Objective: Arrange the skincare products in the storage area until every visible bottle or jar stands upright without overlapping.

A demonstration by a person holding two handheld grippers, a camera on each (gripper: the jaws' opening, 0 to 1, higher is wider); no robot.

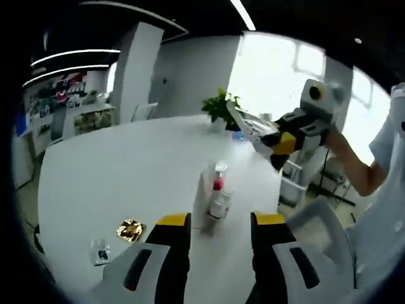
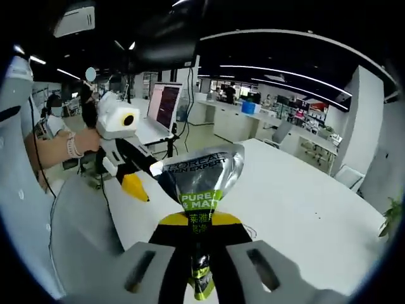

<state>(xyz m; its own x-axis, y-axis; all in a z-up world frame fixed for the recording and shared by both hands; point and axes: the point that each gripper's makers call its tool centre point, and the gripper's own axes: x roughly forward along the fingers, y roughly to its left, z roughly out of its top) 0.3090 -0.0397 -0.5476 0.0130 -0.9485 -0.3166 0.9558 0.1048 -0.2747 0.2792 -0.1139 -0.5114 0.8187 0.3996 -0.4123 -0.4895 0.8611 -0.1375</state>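
A silver tube with a green label point(image 2: 202, 174) is held in the air, my right gripper point(image 2: 199, 223) shut on its lower end. In the left gripper view the same tube point(image 1: 248, 124) sticks out of the right gripper point(image 1: 273, 140) above the table's far right side. My left gripper point(image 1: 220, 221) is open, low over the white table point(image 1: 126, 171). Just beyond its jaws stand a tall white tube point(image 1: 204, 196) and a small bottle with a red band point(image 1: 219, 193), close together. The left gripper point(image 2: 126, 149) also appears at the left of the right gripper view, held by a hand.
A crumpled gold wrapper point(image 1: 131, 230) and a small sachet point(image 1: 100, 251) lie on the table to the left. A potted plant point(image 1: 221, 107) stands at the far edge. A grey chair point(image 1: 316, 231) is at the right, and a screen point(image 2: 164, 104) stands beyond the table.
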